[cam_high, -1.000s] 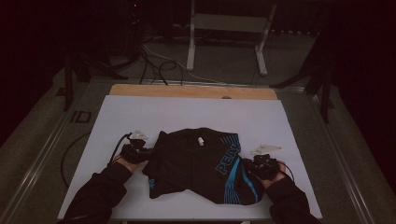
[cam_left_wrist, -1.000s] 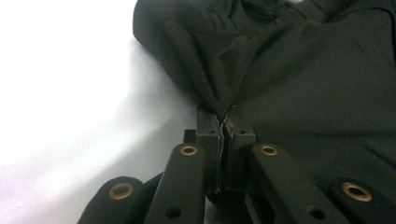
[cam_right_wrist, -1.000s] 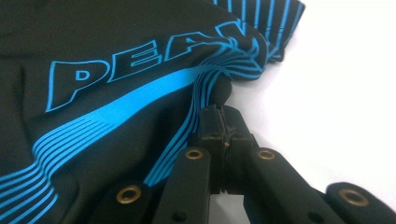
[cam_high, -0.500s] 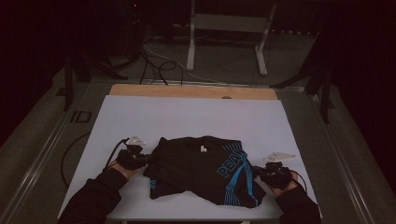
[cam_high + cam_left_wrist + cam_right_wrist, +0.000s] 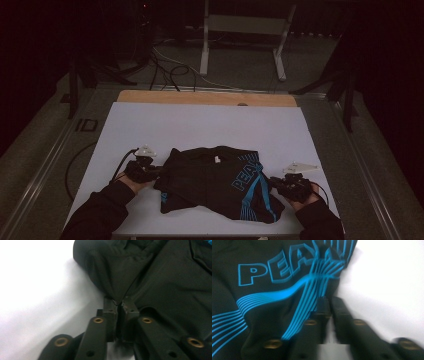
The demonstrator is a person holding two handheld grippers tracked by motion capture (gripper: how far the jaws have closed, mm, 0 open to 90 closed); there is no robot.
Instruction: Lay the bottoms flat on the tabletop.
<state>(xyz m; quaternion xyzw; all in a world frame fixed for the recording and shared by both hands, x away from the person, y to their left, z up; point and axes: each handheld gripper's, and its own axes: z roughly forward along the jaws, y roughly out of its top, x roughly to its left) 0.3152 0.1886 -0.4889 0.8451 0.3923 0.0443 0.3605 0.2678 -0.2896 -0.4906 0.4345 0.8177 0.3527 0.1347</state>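
Both our grippers at the edges of a folded black shirt on the white table.

Our left gripper (image 5: pixel 119 303) has just been easing its jaws apart; they stand nearly together, a peak of the black shirt (image 5: pixel 215 182) pinched at their tips. Our right gripper (image 5: pixel 331 302) has also just been opening: a narrow slit shows between its jaws, nothing in it, the shirt's blue-striped edge just beside them. The shirt lies near the front edge of the table (image 5: pixel 200 125), between our two hands.
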